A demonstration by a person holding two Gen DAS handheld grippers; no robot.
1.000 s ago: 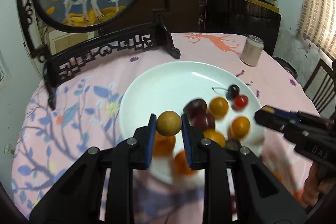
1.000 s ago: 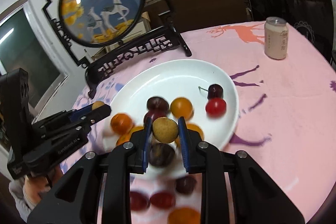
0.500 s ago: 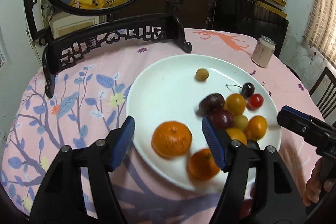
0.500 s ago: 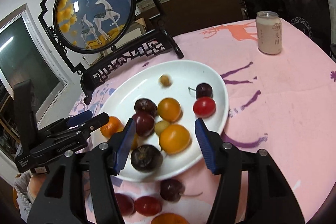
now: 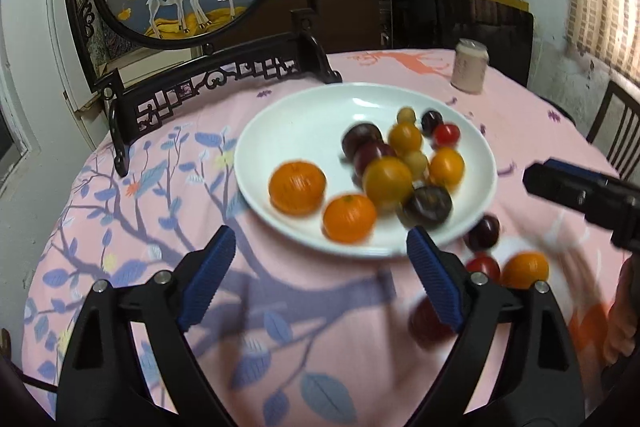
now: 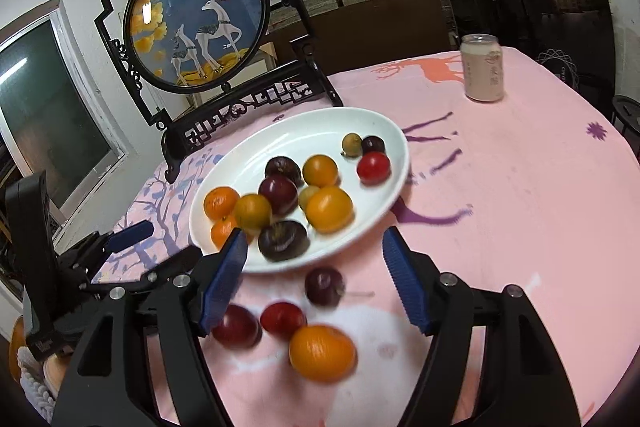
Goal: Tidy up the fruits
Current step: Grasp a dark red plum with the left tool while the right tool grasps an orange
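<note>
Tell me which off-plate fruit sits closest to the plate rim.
The dark cherry with the stem, just below the white plate. The red cherries and orange fruit lie farther back toward the right gripper.

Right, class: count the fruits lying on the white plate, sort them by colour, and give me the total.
On the white plate:
orange fruits: 5
dark purple fruits: 4
pale yellow-green fruits: 2
red fruit: 1
Total: 12
</note>
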